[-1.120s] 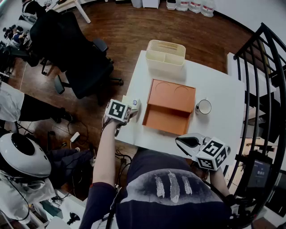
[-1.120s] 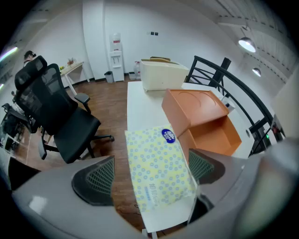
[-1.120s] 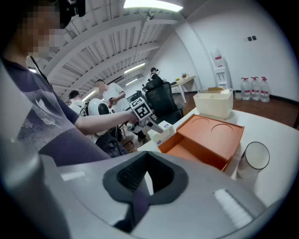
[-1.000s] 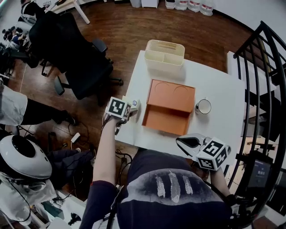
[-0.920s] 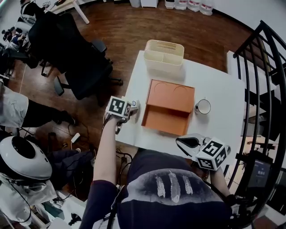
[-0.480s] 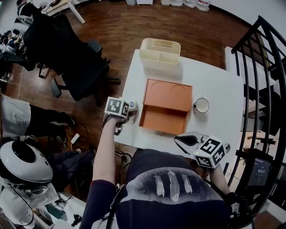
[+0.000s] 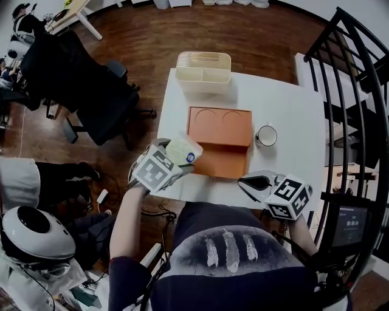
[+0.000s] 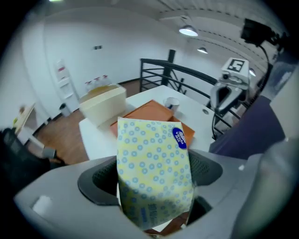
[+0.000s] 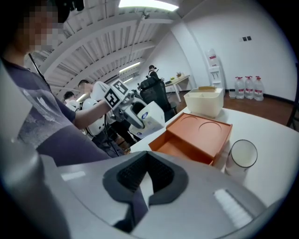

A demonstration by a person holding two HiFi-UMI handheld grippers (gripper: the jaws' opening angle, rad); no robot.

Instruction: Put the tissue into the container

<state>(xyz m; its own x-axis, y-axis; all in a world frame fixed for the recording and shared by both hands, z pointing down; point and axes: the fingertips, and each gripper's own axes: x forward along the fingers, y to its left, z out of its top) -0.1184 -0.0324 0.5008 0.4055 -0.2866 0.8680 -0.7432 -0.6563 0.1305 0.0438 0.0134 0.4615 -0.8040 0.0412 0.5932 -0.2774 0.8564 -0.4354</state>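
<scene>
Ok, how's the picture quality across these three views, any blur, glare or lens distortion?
Head view: the lighting is even, but the wide lens bows the black railing and the white table edges. Left gripper view: the corners are dark, the ceiling lamp is blown out, and the tissue pack is crisp on top but soft and shaded at its lower end. Right gripper view: the ceiling light glares white, and the frame edges curve and darken.

Counter [image 7: 292, 115]: 1.
Tissue pack [image 7: 184, 150]: 1.
Orange box [image 7: 220, 124]: 1.
Cream bin [image 7: 203, 73]: 1.
Cup [image 7: 265, 135]: 1.
Gripper: 2, i.e. left gripper [image 7: 175, 159], right gripper [image 7: 254, 181].
Water bottles [image 9: 247, 87]: 3.
</scene>
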